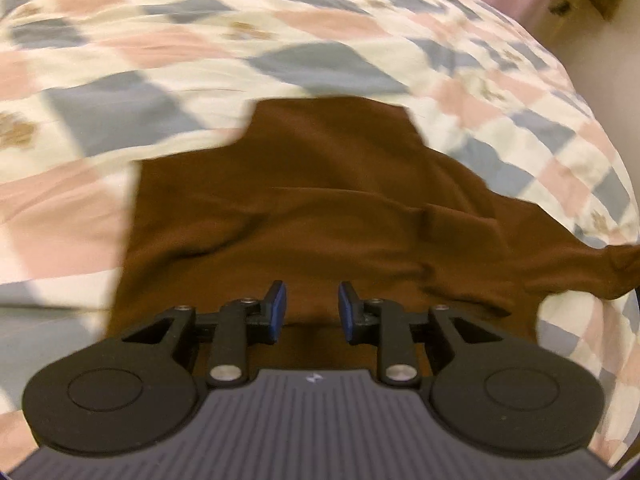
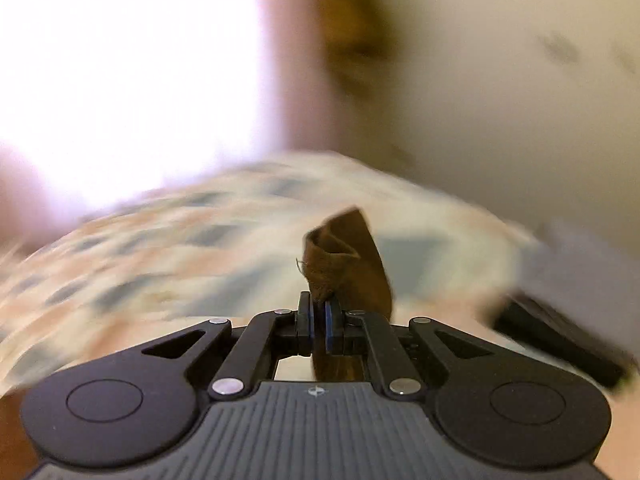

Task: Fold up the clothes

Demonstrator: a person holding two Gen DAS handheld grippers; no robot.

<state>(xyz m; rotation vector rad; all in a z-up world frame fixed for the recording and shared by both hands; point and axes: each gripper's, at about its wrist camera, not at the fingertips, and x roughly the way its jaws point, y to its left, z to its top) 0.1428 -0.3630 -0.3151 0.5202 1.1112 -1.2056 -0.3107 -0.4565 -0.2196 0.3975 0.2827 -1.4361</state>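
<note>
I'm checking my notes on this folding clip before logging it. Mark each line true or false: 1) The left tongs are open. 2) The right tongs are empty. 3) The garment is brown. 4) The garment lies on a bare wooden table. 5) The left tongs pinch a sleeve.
1) The left tongs are open: true.
2) The right tongs are empty: false. They are shut on a bunch of the garment.
3) The garment is brown: true.
4) It lies on a bare wooden table: false. It lies on a checked bedspread in pink, grey and cream.
5) The left tongs pinch a sleeve: false. Nothing is between their pads; they hang over the garment's near edge.
</note>
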